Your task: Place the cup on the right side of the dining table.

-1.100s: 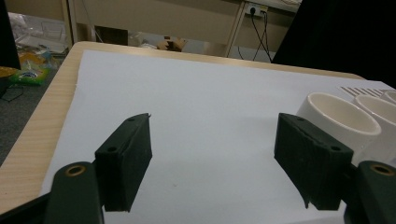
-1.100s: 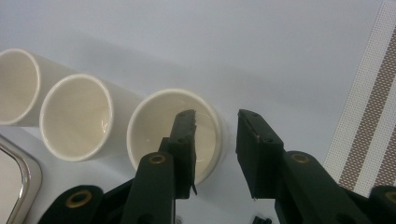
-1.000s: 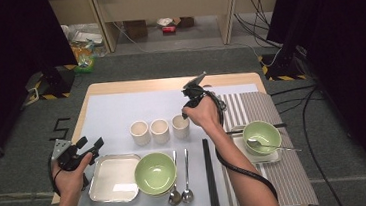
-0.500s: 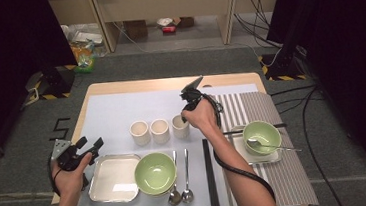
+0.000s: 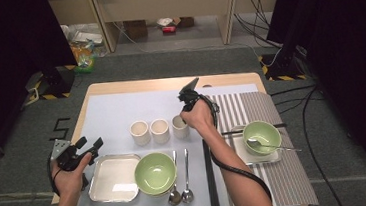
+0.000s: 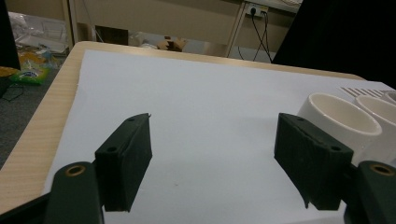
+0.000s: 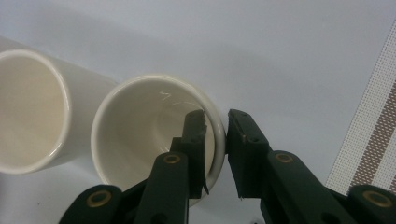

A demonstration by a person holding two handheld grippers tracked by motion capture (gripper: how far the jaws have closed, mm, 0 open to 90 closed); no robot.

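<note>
Three cream cups stand in a row mid-table: left (image 5: 140, 132), middle (image 5: 159, 130) and right (image 5: 179, 126). My right gripper (image 5: 186, 112) comes down on the right cup from above. In the right gripper view, the right gripper (image 7: 215, 119) is shut on that cup's (image 7: 140, 126) rim, one jaw inside and one outside. The middle cup (image 7: 28, 107) touches it on the left. My left gripper (image 5: 90, 142) is held open at the table's left edge. In its own view the left gripper (image 6: 212, 126) has only bare white mat between its jaws, with the left cup (image 6: 338, 116) just beyond its right jaw.
In front of the cups lie a metal tray (image 5: 112, 177), a green bowl (image 5: 155, 172), two spoons (image 5: 180, 186) and black chopsticks (image 5: 210, 176). On the striped mat (image 5: 283, 179) at the right, a second green bowl (image 5: 261, 136) with a spoon sits on a small tray.
My right hand and gripper have shifted slightly left over the right cup. The left gripper and the cups have stayed where they were.
</note>
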